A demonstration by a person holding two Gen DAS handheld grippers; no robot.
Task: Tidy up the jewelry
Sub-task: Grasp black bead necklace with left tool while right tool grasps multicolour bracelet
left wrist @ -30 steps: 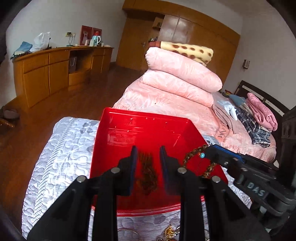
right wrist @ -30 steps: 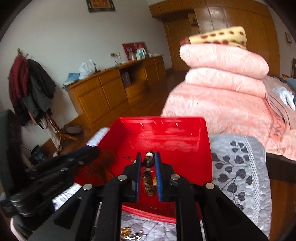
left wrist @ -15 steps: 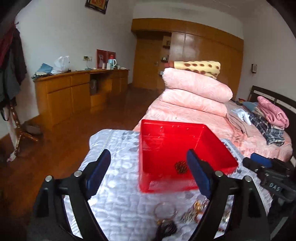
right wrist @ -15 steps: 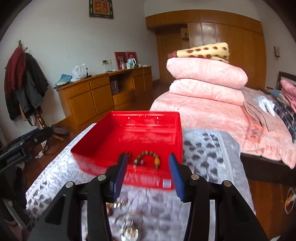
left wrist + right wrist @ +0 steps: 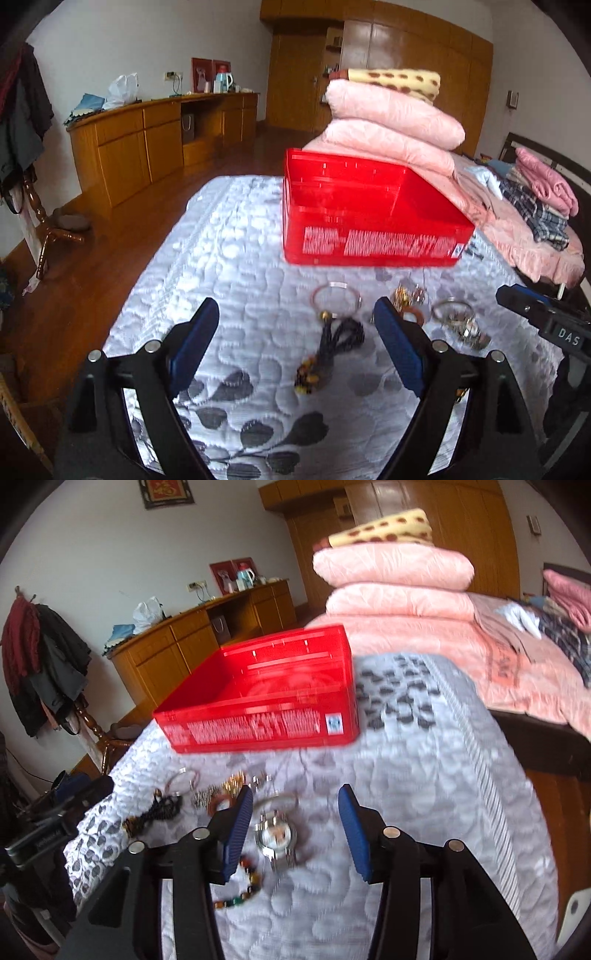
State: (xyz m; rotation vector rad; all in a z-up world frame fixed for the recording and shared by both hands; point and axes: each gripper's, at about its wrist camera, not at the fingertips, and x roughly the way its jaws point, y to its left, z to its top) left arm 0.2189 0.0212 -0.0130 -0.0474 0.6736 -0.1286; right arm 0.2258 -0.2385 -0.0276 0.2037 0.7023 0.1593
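A red plastic box point(image 5: 369, 214) stands on the quilted grey cover, also in the right wrist view point(image 5: 266, 698). In front of it lies loose jewelry: a thin bangle point(image 5: 335, 297), a dark beaded string point(image 5: 332, 347), gold pieces point(image 5: 408, 295) and a silver watch point(image 5: 277, 836) with a coloured bead bracelet point(image 5: 243, 890) beside it. My left gripper point(image 5: 299, 343) is open and empty above the dark string. My right gripper point(image 5: 295, 829) is open and empty over the watch. The right gripper shows in the left wrist view point(image 5: 543, 321).
Stacked pink quilts point(image 5: 391, 122) lie behind the box on the bed. A wooden cabinet point(image 5: 147, 144) runs along the left wall, with wood floor between. A coat stand point(image 5: 44, 664) stands at the left. The cover's edge drops off on the right point(image 5: 517, 812).
Both grippers released jewelry into the red box, opened wide and pulled back and down. They now hover low over the loose jewelry in front of the box.
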